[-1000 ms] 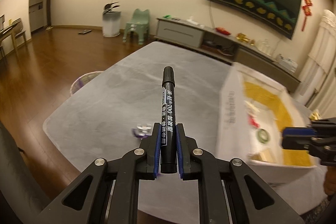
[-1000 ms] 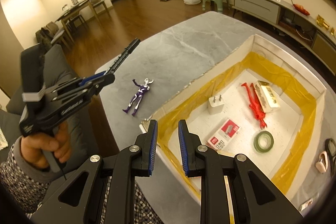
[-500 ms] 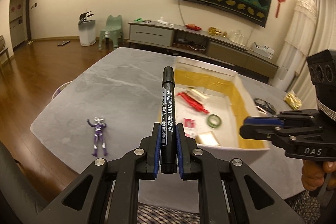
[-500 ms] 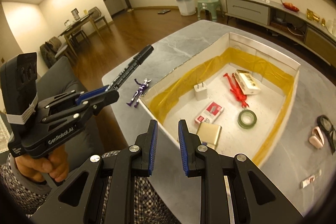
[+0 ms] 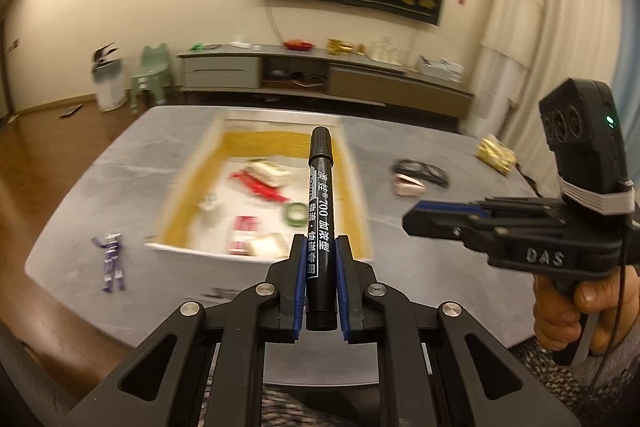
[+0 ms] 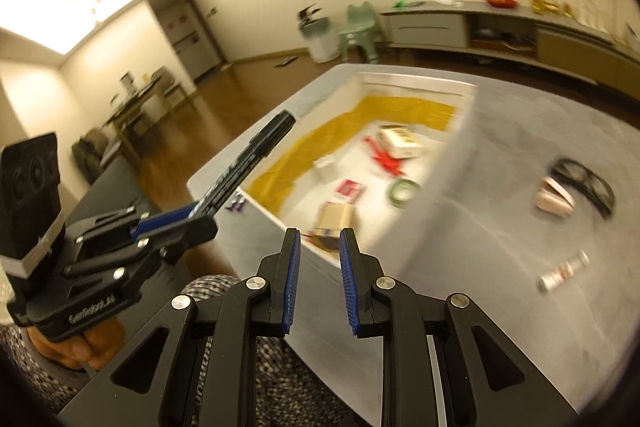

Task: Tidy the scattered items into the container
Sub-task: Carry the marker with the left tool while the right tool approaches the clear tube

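Left tool (image 5: 320,287): blue pads clamped on the lower barrel of a black marker (image 5: 320,211); the capped end points forward, over the near side of the container in the left wrist view
Right tool (image 6: 318,281): pads apart with nothing between them; held above the near tabletop edge, aimed toward the container's near corner
Container (image 6: 460,131): white open box with yellow lining on the grey tabletop (image 6: 500,227); inside lie a red toy (image 5: 260,189), a green tape roll (image 6: 404,189), a red-and-white packet (image 6: 350,189) and a tan block (image 6: 336,223)
Scattered outside: purple figure (image 5: 110,261) left of the box; glasses (image 6: 584,183) touching a pink case (image 6: 554,199) to its right; a small tube (image 6: 564,271) nearer the edge; all blurred
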`<action>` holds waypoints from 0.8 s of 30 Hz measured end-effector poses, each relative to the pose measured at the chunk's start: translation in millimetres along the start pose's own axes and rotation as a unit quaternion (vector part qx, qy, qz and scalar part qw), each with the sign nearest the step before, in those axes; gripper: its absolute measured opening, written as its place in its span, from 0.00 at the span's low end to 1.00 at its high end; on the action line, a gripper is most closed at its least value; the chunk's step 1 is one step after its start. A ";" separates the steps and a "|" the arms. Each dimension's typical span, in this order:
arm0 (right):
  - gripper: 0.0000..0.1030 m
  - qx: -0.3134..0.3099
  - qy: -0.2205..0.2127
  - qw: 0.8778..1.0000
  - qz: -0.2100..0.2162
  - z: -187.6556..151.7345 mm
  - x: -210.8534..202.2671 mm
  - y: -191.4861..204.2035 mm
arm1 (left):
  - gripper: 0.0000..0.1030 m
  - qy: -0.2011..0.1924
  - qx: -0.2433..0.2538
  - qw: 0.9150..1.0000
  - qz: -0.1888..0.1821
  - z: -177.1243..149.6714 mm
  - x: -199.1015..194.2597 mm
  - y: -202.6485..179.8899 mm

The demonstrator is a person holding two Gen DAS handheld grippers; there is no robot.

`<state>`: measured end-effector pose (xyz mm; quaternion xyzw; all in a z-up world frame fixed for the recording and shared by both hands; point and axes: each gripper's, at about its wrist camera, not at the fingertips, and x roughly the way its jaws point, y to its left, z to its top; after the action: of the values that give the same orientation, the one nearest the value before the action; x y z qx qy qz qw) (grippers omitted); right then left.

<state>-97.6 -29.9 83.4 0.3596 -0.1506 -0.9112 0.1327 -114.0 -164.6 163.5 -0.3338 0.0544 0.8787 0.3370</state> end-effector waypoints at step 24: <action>0.30 0.179 0.024 0.970 -0.161 -56.9 2.4 -193.2 | 0.14 0.128 0.072 0.987 -0.062 -23.7 173.9 -129.5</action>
<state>-85.6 136.7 -29.2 0.4192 -0.2480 -0.8698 -0.0783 -115.2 23.8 53.6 -0.4215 0.1394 0.7998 0.4040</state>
